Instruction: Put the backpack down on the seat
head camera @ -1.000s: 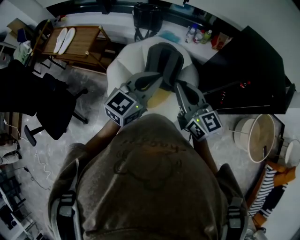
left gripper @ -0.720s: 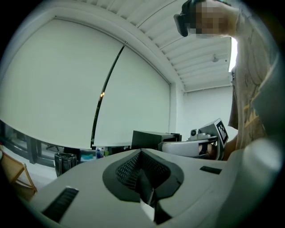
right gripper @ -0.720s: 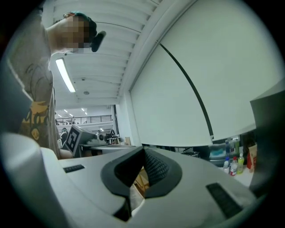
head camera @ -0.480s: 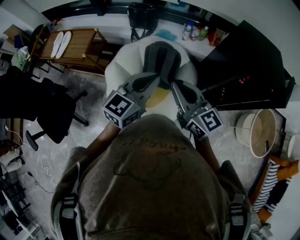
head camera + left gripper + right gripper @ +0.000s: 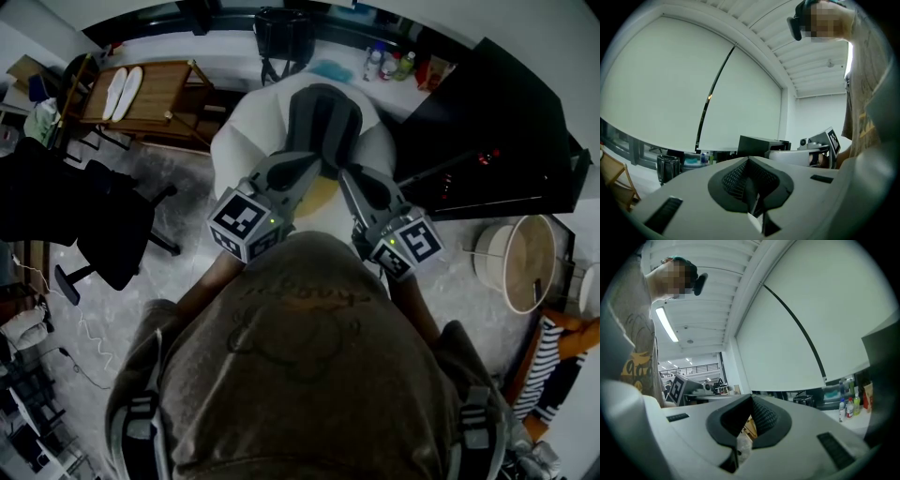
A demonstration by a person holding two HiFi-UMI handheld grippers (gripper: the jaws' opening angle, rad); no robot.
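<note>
Little has shifted since the earlier frames. Both grippers have slipped slightly down the head view towards the person's chest, and their jaws look unchanged. The left gripper and the right gripper sit at the centre of the frame, pointing up-frame at the white round upholstered seat. Each gripper's own view shows its dark ribbed pads meeting at the tips with nothing caught between them.

The pictures do not settle where the backpack is. Grey webbing straps with buckles cross the person's shoulders in the lower corners of the frame. That would fit a pack worn on the back, out of sight. A dark grey rounded padded shape lies on the seat at upper centre, and it may be the seat's own cushion or a pack laid there. On the first reading the pack is not on the seat, and getting it there is what is left. On the second it already lies where the task wants it, with neither gripper holding it.
</note>
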